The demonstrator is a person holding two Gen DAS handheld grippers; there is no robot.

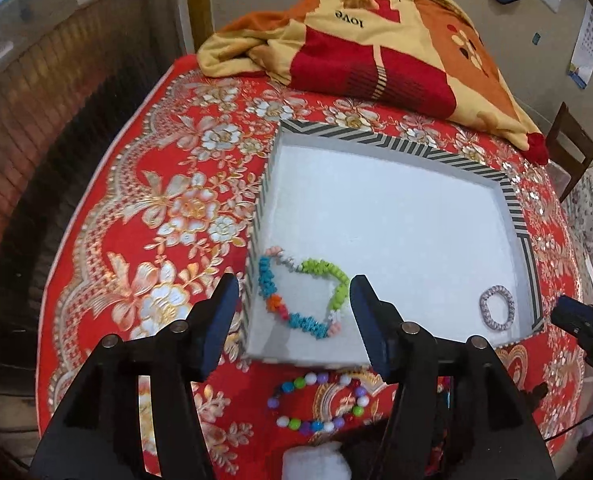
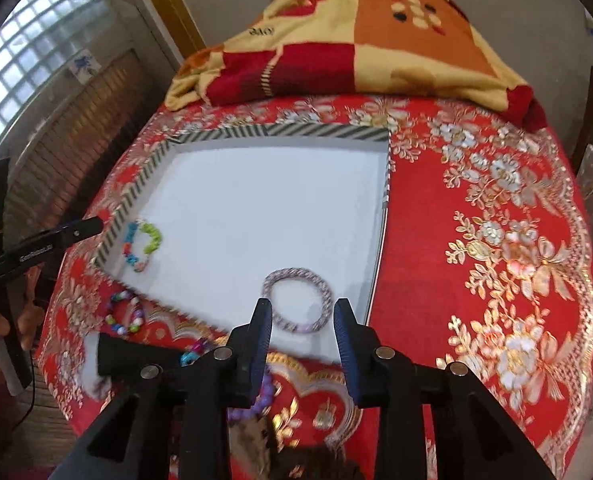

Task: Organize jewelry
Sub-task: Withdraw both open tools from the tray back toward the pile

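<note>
Left wrist view: left gripper point(image 1: 294, 316) gapes wide, empty, above multicoloured twisted-bead bracelet point(image 1: 302, 294) lying inside white striped-rim tray point(image 1: 396, 142). Right gripper point(image 2: 304, 332) also open, empty, near silver-lilac chain bangle point(image 2: 298, 300). Pastel round-bead bracelet point(image 1: 318, 402) waits outside, likely next.

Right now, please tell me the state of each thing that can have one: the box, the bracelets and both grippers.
Striped box: open, no lid on it.
Colourful coil bracelet: lying inside the box.
Silver bracelet: lying inside the box.
Round-bead bracelet: outside, on the tablecloth.
Left gripper: open, empty.
Right gripper: open, empty.
</note>
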